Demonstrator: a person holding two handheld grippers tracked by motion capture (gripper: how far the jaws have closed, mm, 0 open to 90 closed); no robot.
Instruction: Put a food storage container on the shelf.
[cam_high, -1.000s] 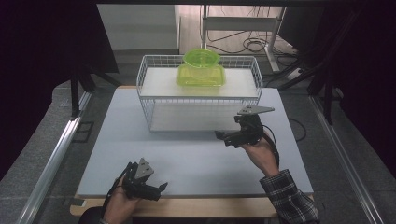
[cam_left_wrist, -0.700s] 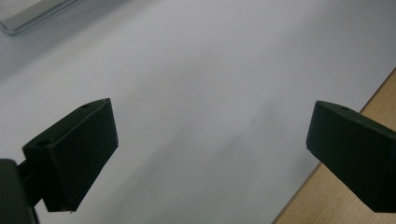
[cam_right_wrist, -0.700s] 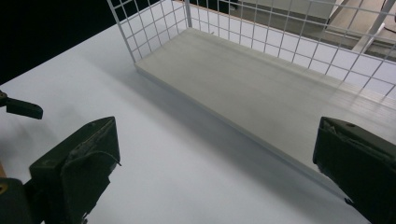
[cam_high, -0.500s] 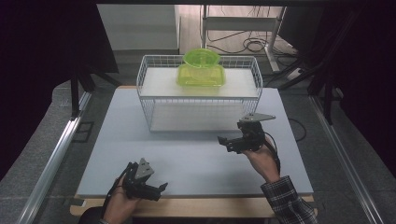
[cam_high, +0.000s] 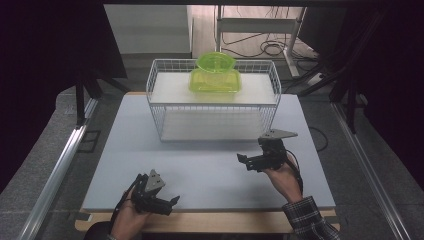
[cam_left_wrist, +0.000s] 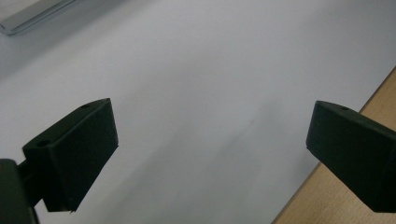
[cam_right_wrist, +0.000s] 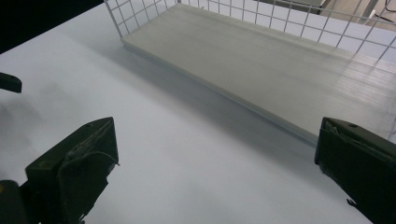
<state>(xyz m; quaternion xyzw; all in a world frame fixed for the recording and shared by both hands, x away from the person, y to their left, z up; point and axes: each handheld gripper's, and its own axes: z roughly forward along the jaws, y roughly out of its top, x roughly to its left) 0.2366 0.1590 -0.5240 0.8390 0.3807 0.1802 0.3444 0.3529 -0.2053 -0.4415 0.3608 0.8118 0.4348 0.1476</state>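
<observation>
- Wire basket (cam_high: 215, 107) standing at the far middle of the white table top (cam_high: 210, 165), a pale board lying in its bottom and another across its upper level.
- Green bowl (cam_high: 216, 64) sitting on a green tray (cam_high: 215, 82) on that upper board, toward the far side.
- Right gripper (cam_high: 246, 161) hovering just near of the basket's right front corner, held in a hand with a checked sleeve (cam_high: 310, 220), pointing left.
- Showing its jaws spread wide in the right gripper view (cam_right_wrist: 217, 172), gripping nothing, with the basket's lower board (cam_right_wrist: 261, 65) lying just beyond them.
- Left gripper (cam_high: 170, 202) resting at the near left edge of the table, well apart from the basket, pointing right.
- Showing its jaws spread wide too in the left gripper view (cam_left_wrist: 210, 154), holding nothing, bare table top between them and the wooden edge (cam_left_wrist: 355, 186) under the right jaw.
</observation>
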